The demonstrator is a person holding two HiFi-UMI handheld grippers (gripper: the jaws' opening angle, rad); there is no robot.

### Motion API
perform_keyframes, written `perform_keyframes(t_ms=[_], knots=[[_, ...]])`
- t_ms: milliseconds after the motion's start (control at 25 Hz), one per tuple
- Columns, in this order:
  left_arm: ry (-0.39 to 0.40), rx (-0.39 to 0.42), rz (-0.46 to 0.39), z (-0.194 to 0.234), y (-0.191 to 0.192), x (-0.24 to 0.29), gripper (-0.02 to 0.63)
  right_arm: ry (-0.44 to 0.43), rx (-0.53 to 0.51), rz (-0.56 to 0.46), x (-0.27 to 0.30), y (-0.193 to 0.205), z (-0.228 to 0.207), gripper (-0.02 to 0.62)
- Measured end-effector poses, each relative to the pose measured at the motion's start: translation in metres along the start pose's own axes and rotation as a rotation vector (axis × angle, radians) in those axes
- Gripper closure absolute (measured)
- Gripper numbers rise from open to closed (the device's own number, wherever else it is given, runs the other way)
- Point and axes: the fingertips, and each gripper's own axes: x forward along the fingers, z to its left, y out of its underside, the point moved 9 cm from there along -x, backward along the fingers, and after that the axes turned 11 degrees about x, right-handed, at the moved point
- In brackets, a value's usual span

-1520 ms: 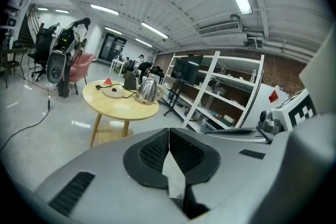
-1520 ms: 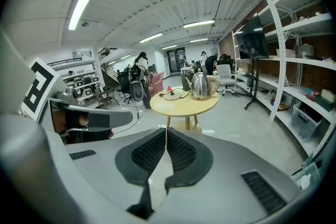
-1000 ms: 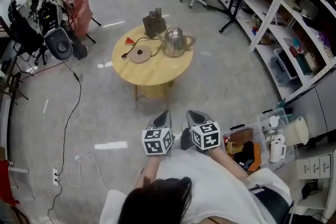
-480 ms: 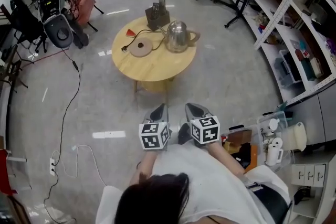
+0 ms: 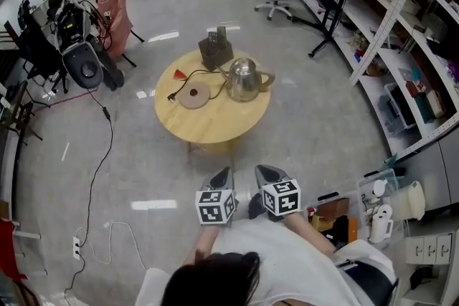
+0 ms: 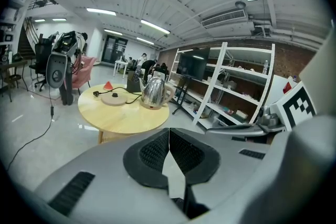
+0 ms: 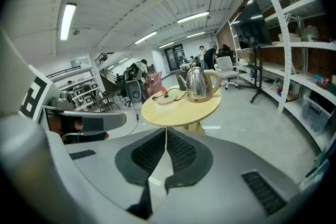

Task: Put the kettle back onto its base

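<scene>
Progress on the task looks to be nil: the kettle (image 5: 244, 79) stands on the bare wood of the round bench (image 5: 215, 127), not on its base (image 5: 193, 93). Both are well ahead of the two tools, with open floor between. Seen along the jaws, the kettle lies nearly straight ahead, slightly left of the left tool's line and slightly right of the right tool's. The flat round base sits just beside the kettle on its left, apart from it, with its cord trailing over the bench top.

The left tool (image 5: 224, 174) has its jaws pressed together, ribbed pads meeting with nothing between them. The right tool (image 5: 267, 172) is the same, pads closed on each other and empty. The two are held side by side close to the person's body, aimed towards the bench.

Every working step seems to remain. The gap to the bench must be closed and one tool spread to take the handle, which juts from the kettle's side away from the base. Then the kettle has to be lifted, carried left and set down centred on the disc.
</scene>
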Motion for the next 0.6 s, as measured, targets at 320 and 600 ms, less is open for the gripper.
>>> perform_keyframes(t_ms=[320,600], knots=[[0.009,0.002,0.012,0.008,-0.008,0.026,0.578,0.020,0.027,0.005,0.020,-0.012,-0.022,0.566],[0.004,-0.004,0.036,0.016,-0.015,0.045,0.578,-0.005,0.024,0.036,0.042,-0.023,-0.029,0.566]])
